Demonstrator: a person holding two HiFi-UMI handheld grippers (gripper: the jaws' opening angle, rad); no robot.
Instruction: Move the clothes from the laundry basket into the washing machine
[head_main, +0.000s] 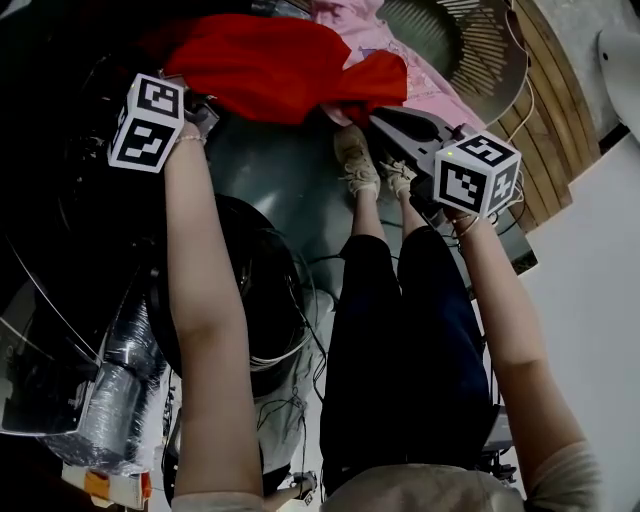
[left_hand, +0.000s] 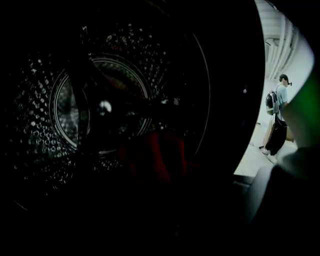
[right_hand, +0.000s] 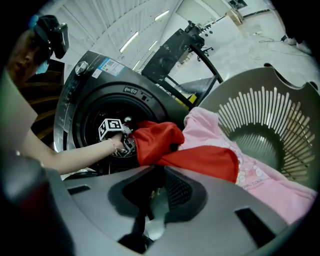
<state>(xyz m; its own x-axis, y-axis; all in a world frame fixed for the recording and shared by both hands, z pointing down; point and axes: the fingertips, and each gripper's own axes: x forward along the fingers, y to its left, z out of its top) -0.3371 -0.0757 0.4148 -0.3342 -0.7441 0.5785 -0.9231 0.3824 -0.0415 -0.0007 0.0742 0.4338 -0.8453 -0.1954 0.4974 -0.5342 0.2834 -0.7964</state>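
While stretched from the mouth of the washing machine (right_hand: 82, 95) toward the laundry basket (right_hand: 260, 115), shows as a bright red garment (head_main: 270, 65): plain, soft, bunched in thick folds at one end, drawn out flat at the other. Fills the upper middle of the head view and sits at the centre of the right gripper view, with the flat end lying over a pale pink garment (right_hand: 215, 135) with small prints, draped at the basket's near rim. Held at the bunched end by the left gripper (right_hand: 129, 144), clamped on the cloth at the drum opening. Also appears in the left gripper view as a dim red fold low in the perforated steel drum (left_hand: 55, 115). Just below the red tail, right gripper (head_main: 385, 122) with jaws drawn close together and no cloth seen between them.

Grey slatted basket at upper right of both views. Dull grey floor (head_main: 280, 160) under the person's pale shoes (head_main: 357, 160). Wooden planks (head_main: 550, 110) at far right of the head view. Strip lights (right_hand: 130, 42) on a white ceiling at upper left of the right gripper view. Someone with a backpack (left_hand: 277, 117) standing on pale flooring at the right edge of the left gripper view.
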